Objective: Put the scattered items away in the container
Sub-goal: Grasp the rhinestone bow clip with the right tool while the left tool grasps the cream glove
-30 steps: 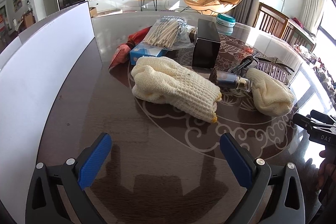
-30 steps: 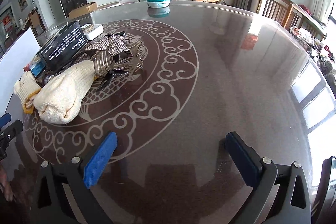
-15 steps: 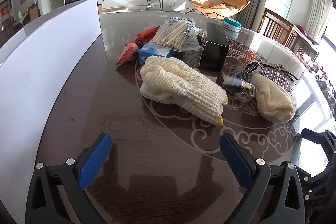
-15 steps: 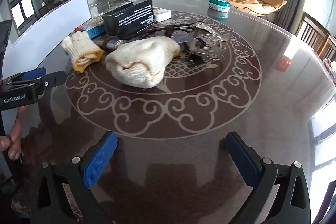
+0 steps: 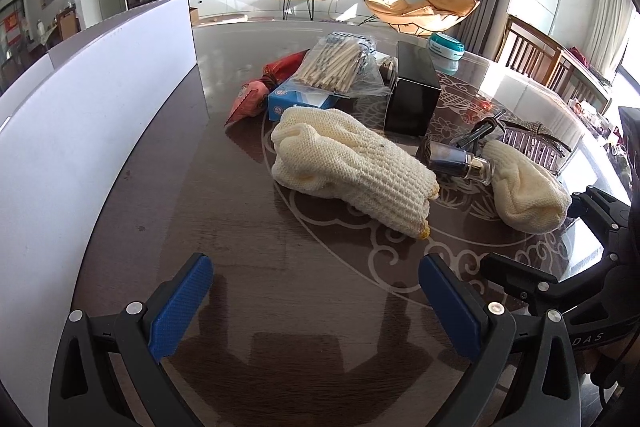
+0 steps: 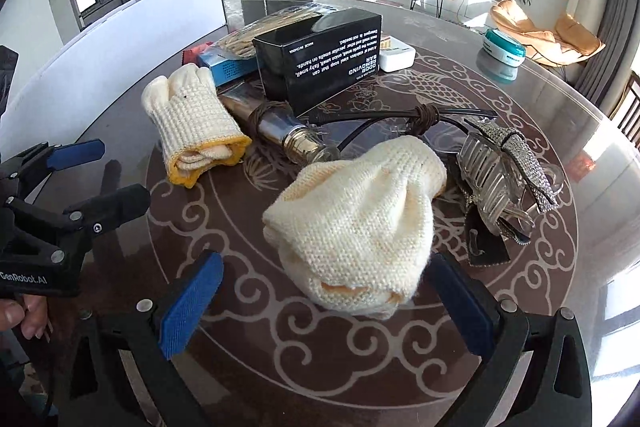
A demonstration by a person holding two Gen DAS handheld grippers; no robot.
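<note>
a dark round table with pale swirl patterns holds a scatter of things. the right gripper has its blue fingers spread wide on either side of a cream knitted glove, not yet closed on it. the left gripper hovers with fingers wide over bare tabletop, holding nothing. a second glove with a yellow cuff lies near a black box, a small bottle and a clear hair clip. a white wall of the container stands at the table's left.
</note>
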